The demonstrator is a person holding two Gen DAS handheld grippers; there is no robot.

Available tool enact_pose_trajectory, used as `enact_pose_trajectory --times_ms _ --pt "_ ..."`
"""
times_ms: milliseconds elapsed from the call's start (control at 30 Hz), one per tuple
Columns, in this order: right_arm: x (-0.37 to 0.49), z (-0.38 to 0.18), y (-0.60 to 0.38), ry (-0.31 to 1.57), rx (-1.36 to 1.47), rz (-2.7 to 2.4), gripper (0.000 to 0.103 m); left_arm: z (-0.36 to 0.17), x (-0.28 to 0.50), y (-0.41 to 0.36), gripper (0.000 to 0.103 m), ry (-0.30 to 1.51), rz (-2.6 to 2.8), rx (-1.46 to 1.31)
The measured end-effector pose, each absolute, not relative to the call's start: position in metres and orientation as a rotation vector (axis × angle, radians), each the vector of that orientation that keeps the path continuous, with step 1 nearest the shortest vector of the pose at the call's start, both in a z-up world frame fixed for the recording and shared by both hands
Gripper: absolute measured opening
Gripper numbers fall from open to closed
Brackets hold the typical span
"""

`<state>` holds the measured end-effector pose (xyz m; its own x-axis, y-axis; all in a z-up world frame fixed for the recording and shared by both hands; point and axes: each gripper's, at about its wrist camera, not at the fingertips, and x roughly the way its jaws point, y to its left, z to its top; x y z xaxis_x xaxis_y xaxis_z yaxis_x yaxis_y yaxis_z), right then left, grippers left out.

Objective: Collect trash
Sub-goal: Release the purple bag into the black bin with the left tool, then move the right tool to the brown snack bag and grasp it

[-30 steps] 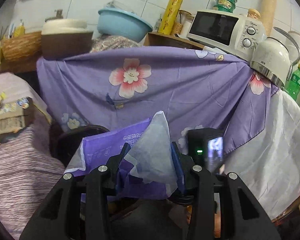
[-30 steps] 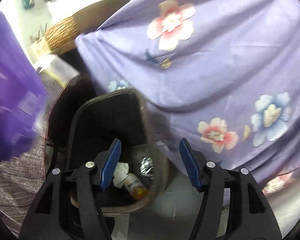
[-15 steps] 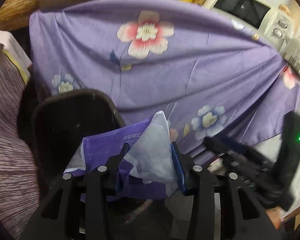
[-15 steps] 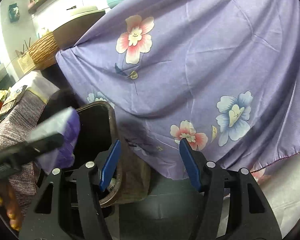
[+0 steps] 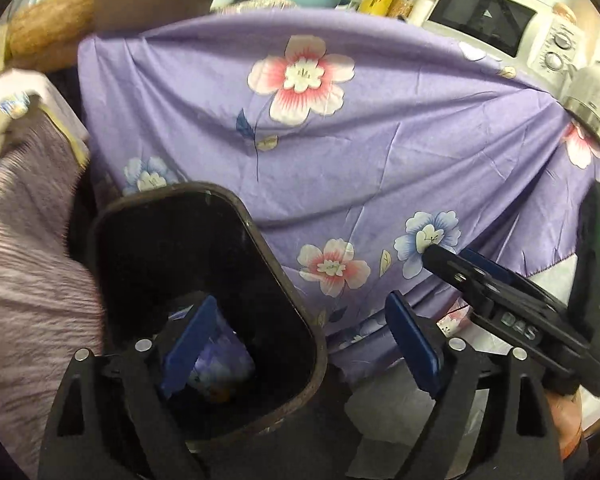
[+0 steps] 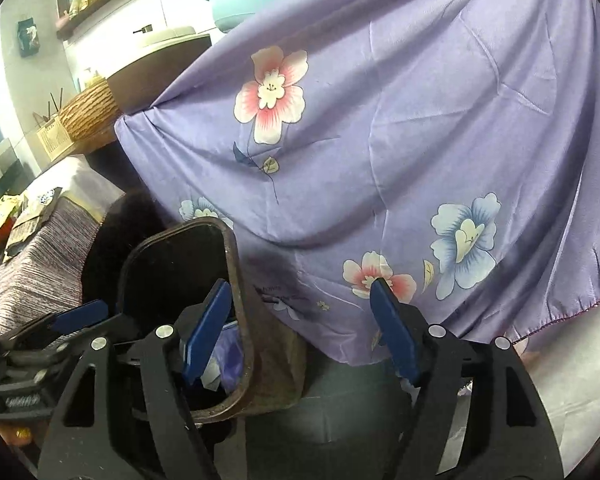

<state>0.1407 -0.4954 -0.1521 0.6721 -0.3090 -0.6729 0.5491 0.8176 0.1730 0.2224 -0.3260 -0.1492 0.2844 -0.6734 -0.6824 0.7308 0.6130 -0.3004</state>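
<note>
- The left hand-held gripper (image 5: 300,344) hangs over the dark trash bin (image 5: 292,292); its jaws are opening, and nothing is pressed between the blue pads.
- The purple tissue packet (image 5: 220,364) lies down inside the bin, just beyond the left pad. It also shows in the right wrist view (image 6: 230,356), low in the bin among other scraps.
- The right hand-held gripper (image 6: 300,328) is empty; its jaws are opening too, and it straddles the bin's near rim with only cloth and floor between the pads.
- The bin stands on the floor, against the purple flowered cloth (image 5: 380,168) that drapes over the table.
- Judged from its look, the packet is light, soft film with a loose paper tissue: it crumples, and it would slip out of a shallow pinch.
- If it had to be taken up again, a grip across its flat middle fold should hold better than one on a corner.
- This piece of trash appears delivered. Whether more remains elsewhere cannot be told from here.
</note>
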Motion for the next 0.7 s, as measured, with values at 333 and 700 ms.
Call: enact_pose_trajectory --times_ms 333,700 --pt "0.145 -0.134 -0.482 0.64 0.383 -0.461 0.081 -0.092 0.18 -0.283 0.098 0.682 -0.884 0.127" --pt "0.166 -0.12 -0.439 0.638 0.349 -0.337 0.082 -0.06 0.183 -0.213 0.098 0.654 -0.74 0.078"
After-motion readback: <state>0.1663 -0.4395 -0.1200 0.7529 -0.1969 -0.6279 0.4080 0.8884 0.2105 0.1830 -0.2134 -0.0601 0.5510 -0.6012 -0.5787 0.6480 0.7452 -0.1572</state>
